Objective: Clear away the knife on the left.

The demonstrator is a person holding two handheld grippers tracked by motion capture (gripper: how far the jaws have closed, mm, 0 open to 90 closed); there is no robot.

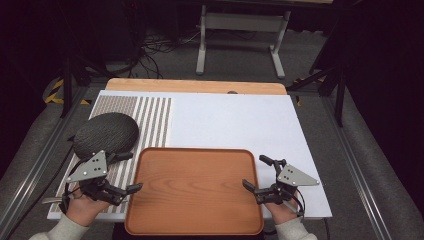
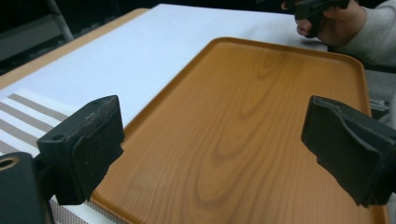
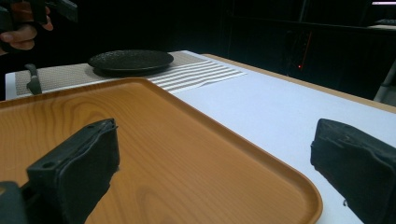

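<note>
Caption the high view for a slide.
Both open grippers, left and right, flank an empty wooden tray beside a dark plate.

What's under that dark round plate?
The dark round textured plate sits on a striped woven placemat that lies on the white tabletop. The part of the mat right beneath the plate is covered.

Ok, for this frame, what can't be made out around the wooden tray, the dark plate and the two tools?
- Rectangular wooden tray: its near edge is cut off by the bottom of the high view.
- Round dark textured plate: its near rim is covered by the left tool in the high view.
- Small dark item on the striped woven placemat: too small to identify in the right tool's view.
- Right tool: its grip is buried in the hand.
</note>
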